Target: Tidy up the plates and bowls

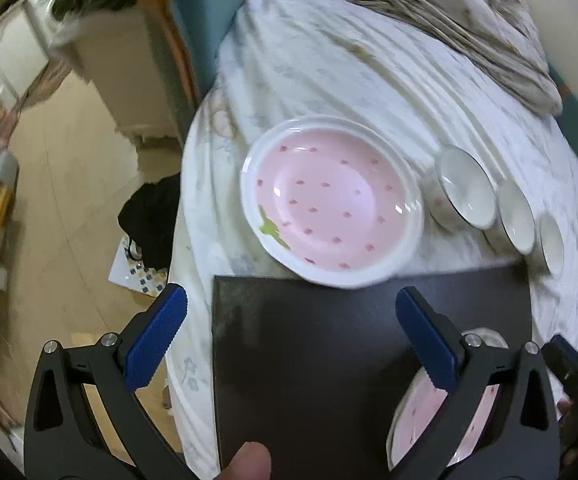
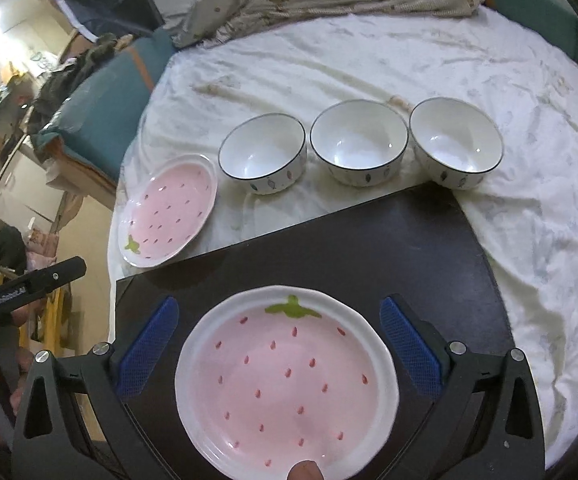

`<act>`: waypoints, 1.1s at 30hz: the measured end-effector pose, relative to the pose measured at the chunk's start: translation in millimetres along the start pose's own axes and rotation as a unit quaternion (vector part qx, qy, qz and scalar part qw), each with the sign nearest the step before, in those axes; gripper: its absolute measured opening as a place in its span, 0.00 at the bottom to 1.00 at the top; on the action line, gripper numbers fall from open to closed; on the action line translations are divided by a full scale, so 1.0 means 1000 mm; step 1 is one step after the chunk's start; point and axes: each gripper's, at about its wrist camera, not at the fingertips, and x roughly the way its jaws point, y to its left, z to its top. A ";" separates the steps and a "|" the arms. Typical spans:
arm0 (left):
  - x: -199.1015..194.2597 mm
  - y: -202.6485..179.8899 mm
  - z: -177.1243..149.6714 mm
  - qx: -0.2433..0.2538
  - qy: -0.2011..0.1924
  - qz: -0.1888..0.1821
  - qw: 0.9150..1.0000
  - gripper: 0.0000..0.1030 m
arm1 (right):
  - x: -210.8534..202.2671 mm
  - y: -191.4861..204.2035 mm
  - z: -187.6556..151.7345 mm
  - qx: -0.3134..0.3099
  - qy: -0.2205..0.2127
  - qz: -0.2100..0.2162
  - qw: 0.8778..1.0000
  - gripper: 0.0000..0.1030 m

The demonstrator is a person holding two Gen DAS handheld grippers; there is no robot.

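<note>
Plate (image 2: 287, 384) flat on board (image 2: 369, 240), between wide, empty right tongs (image 2: 281, 352); left tongs (image 1: 289, 336) wide, empty. Advise centring over far plate (image 2: 169, 210) before gripping rim.

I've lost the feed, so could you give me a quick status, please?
Both grippers open, empty. One pink plate on the black board, one plus three bowls on the bed. Nothing in the way.

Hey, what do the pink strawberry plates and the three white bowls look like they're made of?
Strawberry plates: likely glazed ceramic, given the glossy highlights and painted seeds. White bowls: probably glazed porcelain or ceramic, shiny inside with thin dark rims. Melamine can't be ruled out.
</note>
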 end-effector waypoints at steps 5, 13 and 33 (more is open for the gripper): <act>0.024 0.016 0.017 -0.024 0.009 -0.007 1.000 1.00 | 0.023 0.017 0.020 -0.035 0.013 -0.046 0.998 1.00; 0.047 0.030 0.044 -0.042 0.014 0.001 0.999 1.00 | 0.059 0.039 0.047 -0.031 0.021 -0.070 0.997 1.00; 0.106 0.056 0.069 -0.103 0.055 -0.076 0.990 0.90 | 0.149 0.060 0.083 0.051 0.083 0.018 0.995 1.00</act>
